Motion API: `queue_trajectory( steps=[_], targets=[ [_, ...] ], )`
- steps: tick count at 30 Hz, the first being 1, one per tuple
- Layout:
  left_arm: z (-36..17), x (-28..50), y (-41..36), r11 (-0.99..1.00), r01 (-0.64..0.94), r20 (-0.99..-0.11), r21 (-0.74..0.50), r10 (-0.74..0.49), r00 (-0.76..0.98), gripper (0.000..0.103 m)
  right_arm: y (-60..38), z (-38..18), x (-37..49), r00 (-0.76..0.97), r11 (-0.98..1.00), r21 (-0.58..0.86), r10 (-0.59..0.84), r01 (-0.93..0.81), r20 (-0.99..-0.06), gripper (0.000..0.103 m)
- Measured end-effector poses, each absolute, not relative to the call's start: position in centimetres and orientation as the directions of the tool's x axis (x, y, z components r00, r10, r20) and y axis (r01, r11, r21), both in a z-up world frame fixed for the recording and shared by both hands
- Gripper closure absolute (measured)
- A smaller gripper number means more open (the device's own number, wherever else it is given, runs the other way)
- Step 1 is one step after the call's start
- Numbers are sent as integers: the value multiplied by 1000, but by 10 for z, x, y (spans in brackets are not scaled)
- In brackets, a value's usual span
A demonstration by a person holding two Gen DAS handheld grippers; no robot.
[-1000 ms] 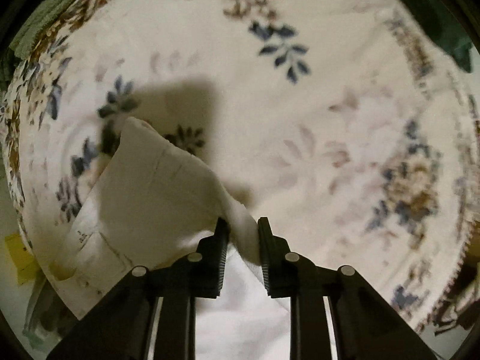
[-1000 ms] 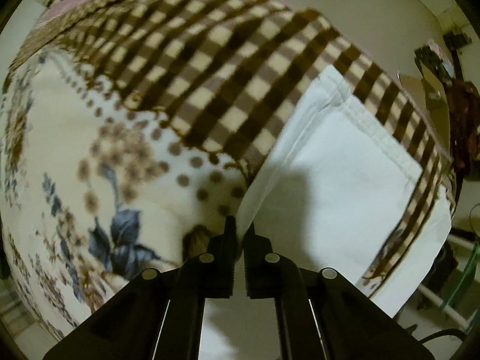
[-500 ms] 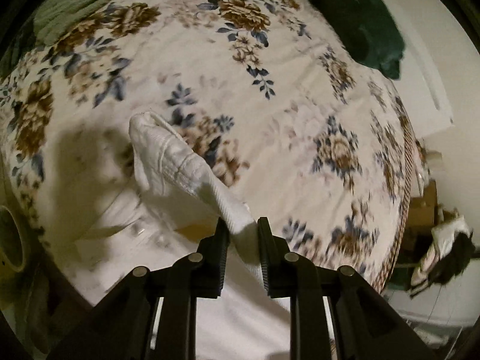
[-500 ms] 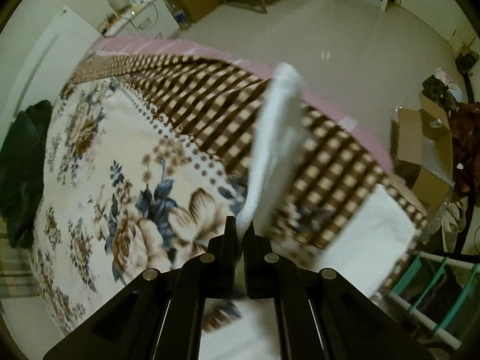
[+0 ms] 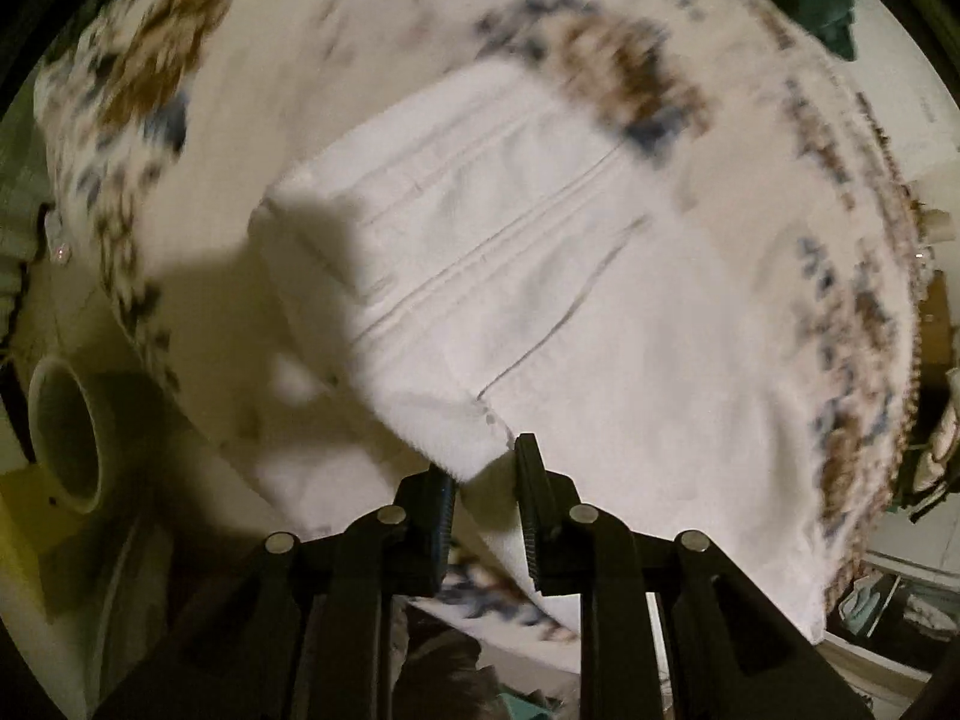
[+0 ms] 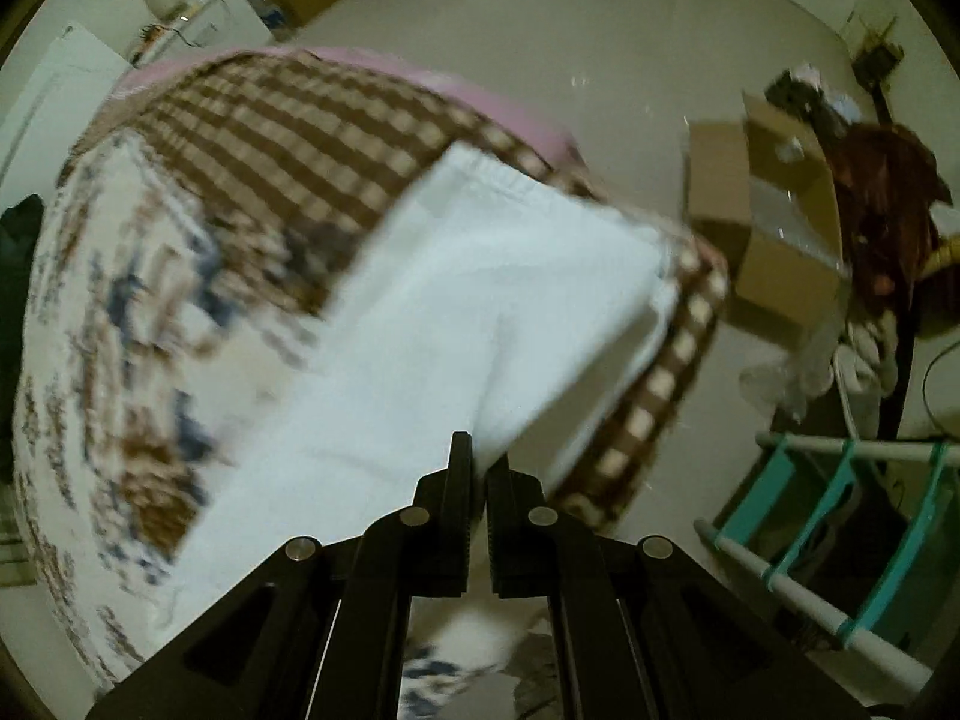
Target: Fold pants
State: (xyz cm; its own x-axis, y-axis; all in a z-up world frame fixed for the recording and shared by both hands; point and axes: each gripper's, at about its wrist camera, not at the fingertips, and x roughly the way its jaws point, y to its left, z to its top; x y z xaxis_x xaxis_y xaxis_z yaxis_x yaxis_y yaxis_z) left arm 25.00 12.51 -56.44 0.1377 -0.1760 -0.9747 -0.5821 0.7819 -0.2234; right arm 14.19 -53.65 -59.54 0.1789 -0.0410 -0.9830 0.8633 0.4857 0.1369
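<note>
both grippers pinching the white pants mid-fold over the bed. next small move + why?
Probably lower both together until the lifted layer settles flat, then let go. The left gripper and right gripper each pinch an edge of the white pants, which drape from the grippers onto the floral bedspread. Both views are motion-blurred, so edge alignment can't be judged.

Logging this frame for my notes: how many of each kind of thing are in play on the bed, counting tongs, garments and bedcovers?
Black two-finger tongs: 2 (left, right)
White cotton pants: 1
Floral bedcover with brown checked border: 1
Total: 4
</note>
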Motion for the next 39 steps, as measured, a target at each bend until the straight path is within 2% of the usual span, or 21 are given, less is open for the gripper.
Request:
queue_trajectory(
  steps=[4, 5, 6, 7, 8, 9, 11, 13, 14, 15, 16, 19, 27, 28, 29, 30, 35, 39],
  targets=[
    [-583, 241, 118, 790, -586, -984, -179, -135, 117, 82, -544, -630, 126, 198, 482, 174, 1, 859, -980, 98],
    [-579, 240, 115, 789, -590, -986, -168, -122, 117, 82, -551, -639, 121, 192, 481, 182, 28, 857, -981, 93],
    [-575, 238, 112, 786, -595, -986, -166, -117, 120, 83, -557, -645, 118, 169, 480, 171, 47, 861, -984, 79],
    [-567, 237, 108, 787, -596, -987, -160, -106, 124, 83, -562, -648, 115, 148, 478, 160, 64, 864, -987, 71],
    [-561, 236, 104, 792, -593, -989, -144, -91, 119, 82, -570, -647, 109, 146, 480, 162, 71, 862, -987, 59],
    [-553, 234, 98, 800, -587, -992, -121, -72, 107, 77, -575, -643, 107, 150, 485, 163, 66, 859, -987, 52],
    [-535, 231, 85, 817, -566, -991, -109, -45, 125, 66, -584, -625, 105, 177, 514, 172, 39, 840, -983, 51],
    [-518, 231, 70, 838, -538, -988, -96, -17, 150, 45, -595, -606, 110, 216, 544, 189, 14, 818, -976, 47],
    [-505, 232, 56, 853, -513, -984, -93, 1, 179, 38, -602, -599, 115, 246, 559, 211, 13, 802, -969, 45],
    [-499, 232, 47, 863, -497, -980, -90, 13, 199, 27, -608, -595, 120, 260, 572, 221, 15, 790, -966, 45],
    [-491, 235, 35, 877, -473, -974, -88, 25, 226, 25, -615, -592, 132, 262, 586, 220, 14, 780, -965, 45],
    [-482, 250, -7, 917, -384, -961, -105, 7, 278, 25, -635, -596, 163, 260, 610, 209, 5, 764, -966, 45],
    [-504, 281, -111, 974, -198, -965, -106, -53, 258, 25, -661, -628, 222, 164, 734, 55, -77, 676, -984, 46],
    [-507, 283, -124, 979, -176, -966, -102, -55, 254, 25, -663, -631, 226, 165, 744, 54, -76, 666, -983, 50],
    [-511, 285, -133, 982, -159, -967, -99, -57, 249, 25, -664, -633, 229, 189, 758, 75, -64, 647, -980, 72],
    [-512, 287, -142, 985, -142, -968, -97, -60, 246, 25, -663, -634, 232, 193, 772, 72, -67, 632, -979, 90],
    [-514, 290, -166, 994, -88, -971, -63, -41, 237, 25, -652, -607, 243, 231, 815, -37, -207, 579, -951, 97],
    [-515, 291, -169, 995, -85, -971, -49, -27, 238, 25, -669, -599, 244, 205, 789, -43, -212, 612, -956, 98]
  ],
)
